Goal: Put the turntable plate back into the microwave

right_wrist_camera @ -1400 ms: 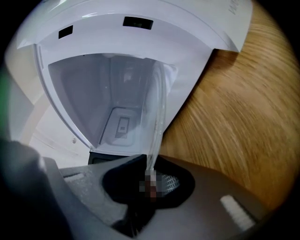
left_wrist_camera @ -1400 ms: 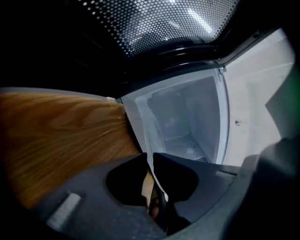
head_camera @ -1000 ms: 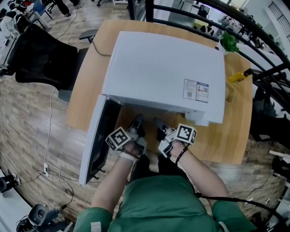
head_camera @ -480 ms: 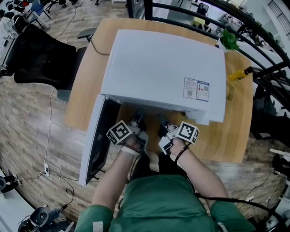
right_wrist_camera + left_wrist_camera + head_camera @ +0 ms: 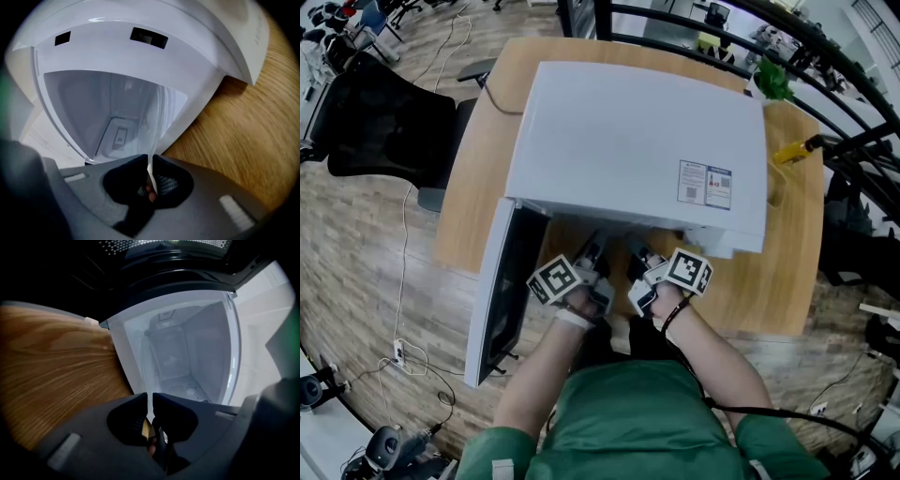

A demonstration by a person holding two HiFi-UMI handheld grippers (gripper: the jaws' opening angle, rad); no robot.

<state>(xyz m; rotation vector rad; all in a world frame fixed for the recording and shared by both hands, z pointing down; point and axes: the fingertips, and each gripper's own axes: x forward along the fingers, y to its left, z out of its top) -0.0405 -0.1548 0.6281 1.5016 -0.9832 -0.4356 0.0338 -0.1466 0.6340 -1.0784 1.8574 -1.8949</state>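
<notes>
A wood desk (image 5: 473, 197) in a wood-floored workroom carries a white microwave (image 5: 637, 141), its door (image 5: 499, 291) swung open at the left. The left hand-held gripper (image 5: 150, 398) has the rim of the clear glass plate (image 5: 211, 362) between its jaws. They are opening just now, though the pads still look to be on the glass. The right hand-held gripper (image 5: 150, 161) is clamped on the rim at the other side. So the plate hangs between the two at the microwave's open front, with the white inside showing through the glass. Against a second ago, both have pushed forward from the desk's near edge until their tips reach the microwave's front edge. That puts the plate at the threshold, not yet seated. It likely needs carrying further in and lowering onto the oven floor before either grip lets go, so the left one's loosening looks early.
</notes>
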